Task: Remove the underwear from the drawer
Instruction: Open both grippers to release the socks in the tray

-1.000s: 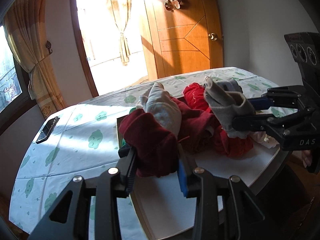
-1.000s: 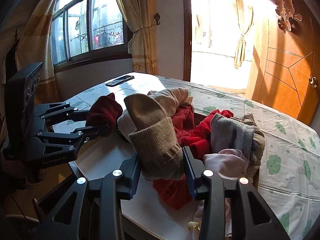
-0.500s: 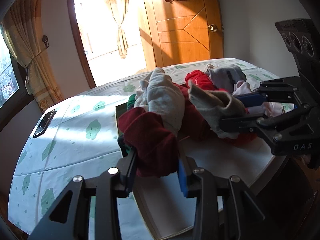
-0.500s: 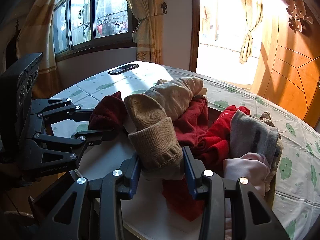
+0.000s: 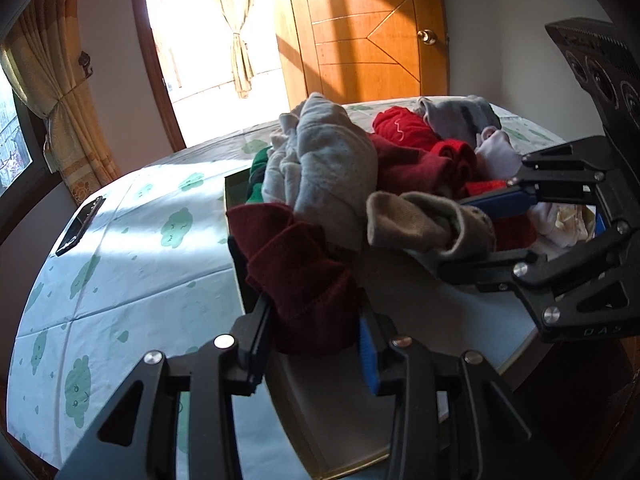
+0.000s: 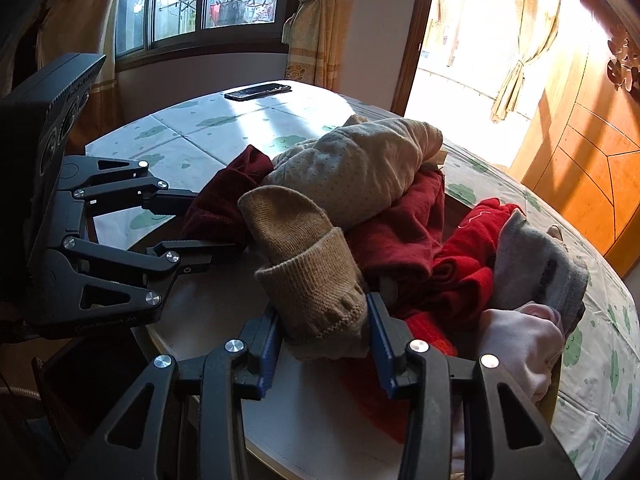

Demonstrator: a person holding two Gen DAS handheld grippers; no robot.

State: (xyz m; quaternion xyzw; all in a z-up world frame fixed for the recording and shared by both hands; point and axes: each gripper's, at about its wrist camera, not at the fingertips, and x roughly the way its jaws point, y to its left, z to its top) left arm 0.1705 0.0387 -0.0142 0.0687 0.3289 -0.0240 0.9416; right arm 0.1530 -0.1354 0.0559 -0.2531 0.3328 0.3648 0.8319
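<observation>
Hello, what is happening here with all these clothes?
A person works two handheld grippers over a pile of clothes on the bed. The left gripper has a dark red garment between its fingers, its jaws opening slightly. The right gripper clamps a beige knitted piece.

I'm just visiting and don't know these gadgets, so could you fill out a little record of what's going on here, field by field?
Setting: table with a cloud-print tablecloth
Container: shallow drawer resting on the table
Contents: heap of clothes, among them a grey garment and a bright red garment
Left gripper: jaws opening, dark red garment between the pads
Right gripper: clamped on a beige knit garment
Also on table: phone
</observation>
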